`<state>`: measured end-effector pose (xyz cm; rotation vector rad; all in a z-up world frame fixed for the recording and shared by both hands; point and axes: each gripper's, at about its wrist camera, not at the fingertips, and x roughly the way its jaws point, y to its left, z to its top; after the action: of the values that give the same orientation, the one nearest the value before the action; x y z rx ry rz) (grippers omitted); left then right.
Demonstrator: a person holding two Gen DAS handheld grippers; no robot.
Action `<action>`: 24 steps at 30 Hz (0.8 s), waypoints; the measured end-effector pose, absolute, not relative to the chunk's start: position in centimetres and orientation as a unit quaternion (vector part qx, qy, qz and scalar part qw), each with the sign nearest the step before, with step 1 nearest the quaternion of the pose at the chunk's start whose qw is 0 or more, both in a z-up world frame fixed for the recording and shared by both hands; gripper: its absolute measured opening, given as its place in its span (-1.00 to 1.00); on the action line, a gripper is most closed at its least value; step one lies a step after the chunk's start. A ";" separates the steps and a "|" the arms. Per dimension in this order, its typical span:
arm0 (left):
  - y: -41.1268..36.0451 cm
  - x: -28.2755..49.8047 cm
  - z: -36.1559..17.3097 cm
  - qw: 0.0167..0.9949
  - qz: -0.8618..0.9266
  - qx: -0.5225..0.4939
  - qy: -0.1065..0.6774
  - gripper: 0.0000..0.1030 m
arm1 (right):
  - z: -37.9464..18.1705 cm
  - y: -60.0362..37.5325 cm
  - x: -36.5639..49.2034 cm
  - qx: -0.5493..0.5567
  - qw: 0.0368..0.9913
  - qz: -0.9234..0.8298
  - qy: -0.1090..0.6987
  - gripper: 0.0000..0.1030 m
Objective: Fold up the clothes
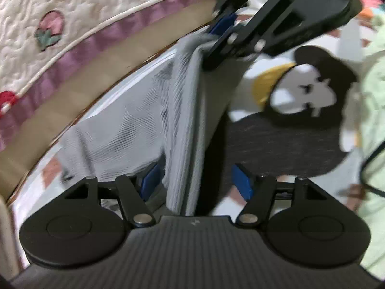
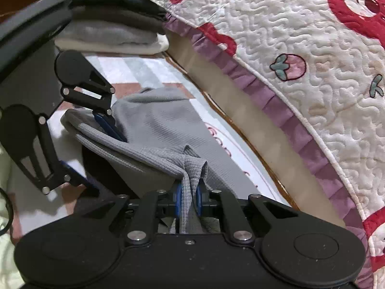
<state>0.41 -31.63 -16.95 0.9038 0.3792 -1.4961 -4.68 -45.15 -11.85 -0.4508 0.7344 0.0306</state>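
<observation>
A grey ribbed garment is stretched between my two grippers above a patterned mat. In the right wrist view, my right gripper is shut on a bunched corner of it, the blue pads pressing the cloth from both sides. From the left wrist view the same gripper shows at the top, pinching the garment's far end. My left gripper stands open; a folded edge hangs between its blue pads, with a gap on the right side. In the right wrist view it straddles the garment's other edge.
A quilted cream bedcover with a purple frill and strawberry prints overhangs the bed side. A stack of folded clothes sits at the back. A dark garment with a printed figure, pale green cloth and a black cable lie to the right.
</observation>
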 end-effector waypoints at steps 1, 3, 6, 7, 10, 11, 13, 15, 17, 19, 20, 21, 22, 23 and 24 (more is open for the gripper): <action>-31.6 0.9 -16.8 0.635 -0.647 0.389 0.166 -0.29 | -11.6 -45.3 -4.7 -0.216 0.910 0.015 0.355 -0.76; -32.0 2.5 -16.2 0.648 -0.638 0.369 0.193 -0.69 | -11.5 -45.9 -4.4 -0.204 0.912 0.025 0.356 -0.75; -32.7 5.5 -15.1 0.652 -0.646 0.306 0.251 -0.72 | -11.8 -46.5 -5.0 -0.195 0.916 0.031 0.349 -0.71; -33.0 6.1 -14.8 0.655 -0.647 0.291 0.260 -0.72 | -11.9 -46.8 -5.5 -0.187 0.920 0.029 0.343 -0.65; -33.6 7.3 -14.3 0.658 -0.647 0.258 0.285 -0.73 | -12.2 -47.5 -7.3 -0.173 0.932 0.009 0.319 -0.08; -33.7 7.7 -14.4 0.658 -0.647 0.248 0.296 -0.73 | -12.3 -47.6 -8.0 -0.172 0.934 0.002 0.314 0.07; -33.8 8.2 -14.6 0.657 -0.646 0.234 0.310 -0.73 | -13.0 -47.5 -9.0 -0.179 0.931 -0.014 0.317 0.22; -33.8 8.5 -14.6 0.656 -0.647 0.226 0.318 -0.72 | -13.7 -47.5 -9.6 -0.184 0.927 -0.026 0.325 0.31; -34.0 8.6 -14.6 0.655 -0.646 0.223 0.322 -0.72 | -14.6 -47.7 -9.6 -0.171 0.926 -0.028 0.335 0.35; -34.1 8.7 -14.5 0.656 -0.645 0.219 0.327 -0.72 | -15.5 -48.0 -9.2 -0.160 0.924 -0.022 0.346 0.37; -34.1 8.8 -14.5 0.656 -0.644 0.216 0.330 -0.72 | -16.0 -48.2 -8.8 -0.156 0.922 -0.016 0.355 0.42; -34.2 9.0 -14.5 0.655 -0.643 0.210 0.335 -0.72 | -16.5 -48.4 -8.5 -0.153 0.919 -0.011 0.362 0.44; -34.3 9.3 -14.5 0.655 -0.642 0.205 0.341 -0.72 | -16.8 -48.5 -8.4 -0.151 0.918 -0.009 0.367 0.44; -34.4 9.4 -14.5 0.655 -0.641 0.200 0.346 -0.72 | -16.9 -48.6 -8.4 -0.148 0.917 -0.007 0.370 0.44; -34.4 9.6 -14.5 0.655 -0.640 0.197 0.350 -0.72 | -16.9 -48.6 -8.7 -0.145 0.918 -0.002 0.369 0.44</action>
<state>9.56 -34.39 -14.55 0.4461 0.7928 -1.4511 -8.71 -48.59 -16.91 -0.2979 0.7595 -0.0050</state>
